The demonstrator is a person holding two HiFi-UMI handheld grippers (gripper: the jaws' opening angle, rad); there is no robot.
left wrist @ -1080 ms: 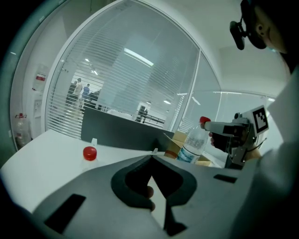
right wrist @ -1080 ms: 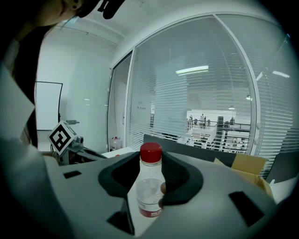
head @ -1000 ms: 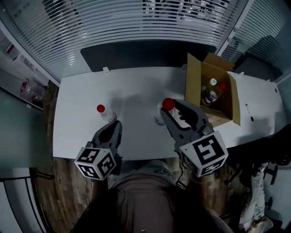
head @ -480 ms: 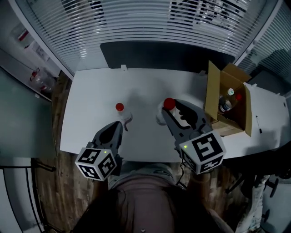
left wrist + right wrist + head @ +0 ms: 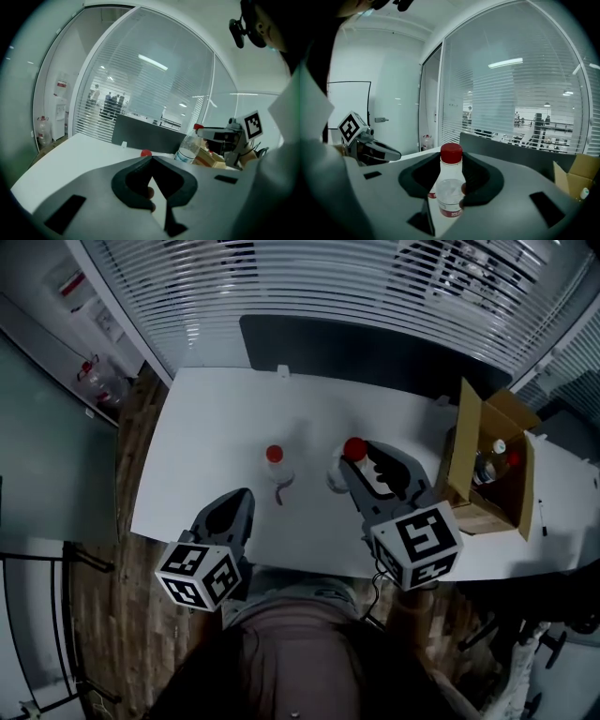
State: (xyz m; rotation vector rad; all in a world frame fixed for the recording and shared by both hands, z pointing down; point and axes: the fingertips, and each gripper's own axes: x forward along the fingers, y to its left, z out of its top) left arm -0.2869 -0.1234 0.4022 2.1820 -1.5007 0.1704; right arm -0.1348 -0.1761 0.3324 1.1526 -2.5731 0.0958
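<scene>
My right gripper (image 5: 357, 461) is shut on a clear plastic bottle (image 5: 449, 188) with a red cap (image 5: 353, 447), held upright over the white table (image 5: 206, 427). A second red-capped bottle (image 5: 275, 466) stands on the table just left of it; only its cap (image 5: 146, 153) peeks over my left jaws. My left gripper (image 5: 238, 500) hovers at the table's near edge, short of that bottle, shut with nothing in it. The left gripper view shows the held bottle (image 5: 189, 148) at the right. In the right gripper view the left gripper (image 5: 382, 153) is at the left.
An open cardboard box (image 5: 487, 486) with several bottles inside stands at the table's right end. A dark panel (image 5: 356, 348) runs along the table's far edge, before glass walls with blinds. Wooden floor (image 5: 141, 437) lies to the left.
The view has shifted left along the table, so the box slid toward the right edge. The standing bottle now sits closer to and between the grippers. The right gripper still holds its bottle.
</scene>
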